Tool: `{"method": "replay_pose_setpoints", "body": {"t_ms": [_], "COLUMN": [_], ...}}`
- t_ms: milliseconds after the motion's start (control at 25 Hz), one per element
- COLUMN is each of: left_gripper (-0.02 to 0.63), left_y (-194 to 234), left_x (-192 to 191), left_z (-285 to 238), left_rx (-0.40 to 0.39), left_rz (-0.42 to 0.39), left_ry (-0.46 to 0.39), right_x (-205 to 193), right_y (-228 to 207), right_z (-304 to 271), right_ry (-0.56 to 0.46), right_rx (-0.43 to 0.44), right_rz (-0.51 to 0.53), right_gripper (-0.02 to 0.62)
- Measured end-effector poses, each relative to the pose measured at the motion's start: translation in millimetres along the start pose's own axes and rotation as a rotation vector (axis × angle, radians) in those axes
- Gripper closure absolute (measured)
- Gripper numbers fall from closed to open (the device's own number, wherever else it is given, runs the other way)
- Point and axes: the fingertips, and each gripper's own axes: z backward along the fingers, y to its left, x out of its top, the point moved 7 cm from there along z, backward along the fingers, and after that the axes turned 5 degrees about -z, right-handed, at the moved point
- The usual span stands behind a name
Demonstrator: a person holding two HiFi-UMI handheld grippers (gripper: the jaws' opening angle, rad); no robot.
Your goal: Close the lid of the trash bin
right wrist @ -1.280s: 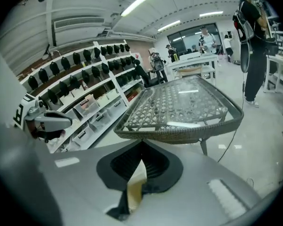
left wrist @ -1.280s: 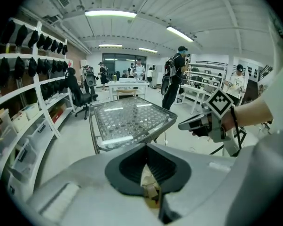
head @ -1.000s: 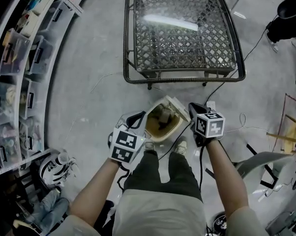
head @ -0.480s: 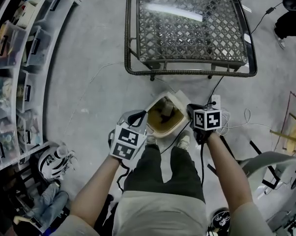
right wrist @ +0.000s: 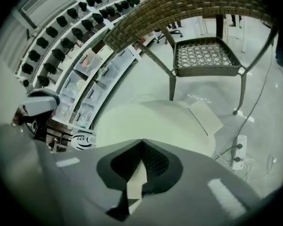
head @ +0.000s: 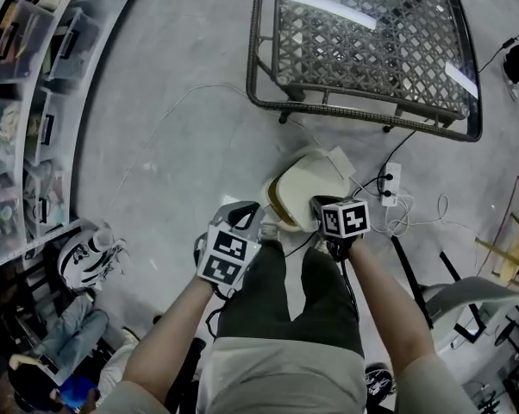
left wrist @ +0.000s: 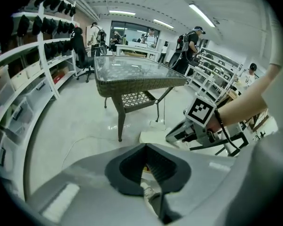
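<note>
1. Clenched right gripper [right wrist: 141,144]: tips pressed together, nothing pinched between them, right up against the lid [right wrist: 151,119], on the side away from the table [head: 372,50].
2. Clenched left gripper [left wrist: 145,147] too: tips together, holding nothing, up in the air and apart from the bin, a bit farther from the table than the right one.
3. Changed from half a second ago: lid up then, with the inside of the trash bin [head: 298,198] open to see; down and covering it now.
4. Also changed: right gripper beside the open rim then, over the lid's near edge now. Left gripper much where it was.
5. Trash bin on the floor, just in front of the table's near side, close to one table leg, standing upright with the rounded cream lid facing up.
6. Long way of the lid: from the person's feet toward the table, a bit slanted. Flat square flap on the table end, pointing at the table.
7. White power strip [head: 389,184] on the floor beside the bin, also in front of the table.
8. Shelves [head: 35,102] with boxes well apart from the table, at its left.
</note>
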Motion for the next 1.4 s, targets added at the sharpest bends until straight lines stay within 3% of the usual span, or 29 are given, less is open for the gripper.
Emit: {"method": "replay_pose_setpoints", "body": {"t_ms": [120, 320, 480, 760, 960, 1160, 1400], "left_gripper": [0.603, 0.603, 0.603, 0.603, 0.603, 0.603, 0.603], "left_y": [3, 13, 16, 19, 23, 23, 7], "left_x": [-27, -62, -76, -81, -56, -8, 66], "left_z": [-7, -24, -32, -30, -6, 30, 95], "left_rx": [0.002, 0.009, 0.000, -0.003, 0.013, 0.042, 0.099], "left_rz": [0.029, 0.059, 0.077, 0.077, 0.054, 0.007, -0.082], "left_ry": [0.030, 0.067, 0.083, 0.082, 0.042, -0.031, -0.195], "right_x": [-14, -29, -34, -35, -22, 14, 55], "right_y": [4, -5, -11, -5, 17, 53, 107], "right_z": [-25, -71, -100, -97, -49, 34, 155], "right_ry": [0.019, 0.069, 0.111, 0.093, 0.038, -0.133, -0.333], "right_rx": [-0.023, -0.031, -0.100, -0.137, -0.098, -0.055, -0.040], "right_rz": [0.068, 0.083, 0.135, 0.168, 0.174, 0.168, 0.282], "right_gripper": [0.592, 0.592, 0.592, 0.592, 0.592, 0.592, 0.592]}}
